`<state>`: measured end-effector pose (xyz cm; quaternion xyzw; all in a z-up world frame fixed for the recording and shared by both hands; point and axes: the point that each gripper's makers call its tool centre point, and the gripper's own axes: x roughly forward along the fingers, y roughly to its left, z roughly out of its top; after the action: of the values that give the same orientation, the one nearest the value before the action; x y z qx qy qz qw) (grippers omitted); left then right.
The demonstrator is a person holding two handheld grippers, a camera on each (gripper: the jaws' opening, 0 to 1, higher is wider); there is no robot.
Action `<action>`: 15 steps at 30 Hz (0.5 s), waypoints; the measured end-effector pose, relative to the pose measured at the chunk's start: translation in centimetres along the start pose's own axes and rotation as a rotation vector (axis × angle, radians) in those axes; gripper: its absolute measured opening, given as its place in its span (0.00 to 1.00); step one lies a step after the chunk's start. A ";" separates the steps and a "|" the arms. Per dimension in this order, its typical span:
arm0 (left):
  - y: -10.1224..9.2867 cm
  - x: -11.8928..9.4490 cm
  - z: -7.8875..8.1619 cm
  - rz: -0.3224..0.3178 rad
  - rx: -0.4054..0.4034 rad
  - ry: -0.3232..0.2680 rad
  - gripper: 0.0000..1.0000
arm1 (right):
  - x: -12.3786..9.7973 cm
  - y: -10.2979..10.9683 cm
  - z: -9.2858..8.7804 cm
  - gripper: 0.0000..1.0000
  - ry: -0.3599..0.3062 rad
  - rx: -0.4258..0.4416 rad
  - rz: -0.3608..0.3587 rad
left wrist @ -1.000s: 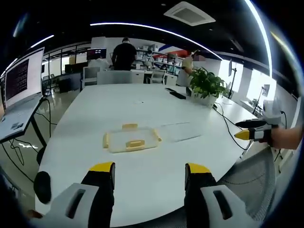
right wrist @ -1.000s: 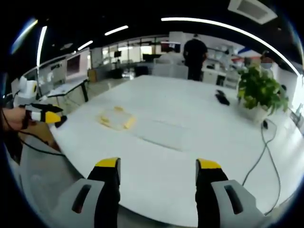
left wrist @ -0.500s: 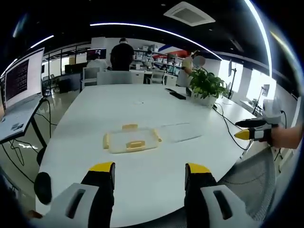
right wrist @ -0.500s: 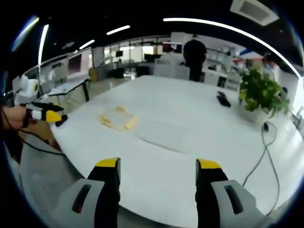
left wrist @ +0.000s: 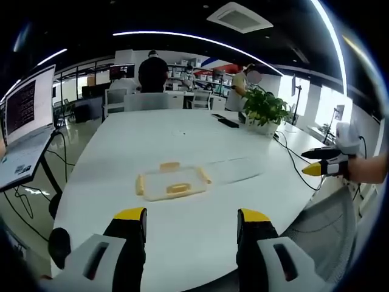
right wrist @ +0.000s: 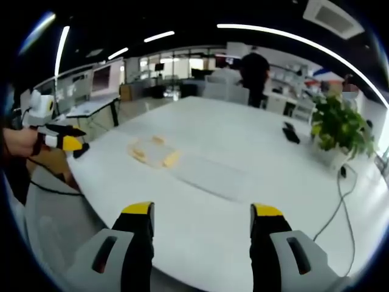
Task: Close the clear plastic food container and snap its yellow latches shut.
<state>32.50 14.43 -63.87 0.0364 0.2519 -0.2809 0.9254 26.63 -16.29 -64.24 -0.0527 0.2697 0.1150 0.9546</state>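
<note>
Table: I am looking across a big white table (left wrist: 182, 131) with a rounded end; its top is lying mostly bare, and I am taking the table as my landmark.
Container: the clear container (left wrist: 172, 182) is sitting flat on the table near its rounded end, ahead of both grippers and apart from them; in the right gripper view it (right wrist: 153, 152) is lying left of centre.
Latches: yellow latches (left wrist: 177, 188) are showing along its edges; I cannot tell whether they are snapped.
Lid: a clear flat lid (left wrist: 234, 168) is lying on the table just beside the container, toward the plant.
Left gripper: my left gripper (left wrist: 191, 218) is hovering over the table's near edge with its jaws spread wide and nothing between them; from the other side it (right wrist: 63, 142) is showing off the table's left edge, in a hand.
Right gripper: my right gripper (right wrist: 202, 212) is hanging released over the near edge, jaws apart and empty; it (left wrist: 319, 165) is also showing beyond the table's right edge.
Plant: a potted plant (left wrist: 265, 109) is standing at the table's far right side.
Cable: a dark cable (left wrist: 290, 159) is running along the table from the plant.
Person: someone in dark clothes (left wrist: 153, 73) is standing past the table's far end.
Laptop: an open laptop (left wrist: 24, 121) is sitting on a stand left of the table.
Ceiling: long light strips (left wrist: 200, 39) are glowing above the table.
</note>
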 end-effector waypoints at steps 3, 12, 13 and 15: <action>0.3 0.4 0.3 -0.011 0.025 0.002 0.56 | 0.5 0.2 0.4 0.61 0.005 -0.024 0.019; 1.6 1.8 0.6 -0.063 0.097 0.024 0.56 | 2.6 1.1 2.5 0.59 0.007 -0.099 0.094; 1.8 2.0 0.7 -0.070 0.105 0.026 0.56 | 2.9 1.3 2.7 0.59 0.006 -0.108 0.101; 2.2 2.4 0.9 -0.081 0.122 0.034 0.56 | 3.5 1.6 3.3 0.59 0.005 -0.120 0.123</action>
<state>35.83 14.88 -64.45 0.0875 0.2511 -0.3325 0.9048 30.76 -13.53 -63.37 -0.0936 0.2675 0.1894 0.9401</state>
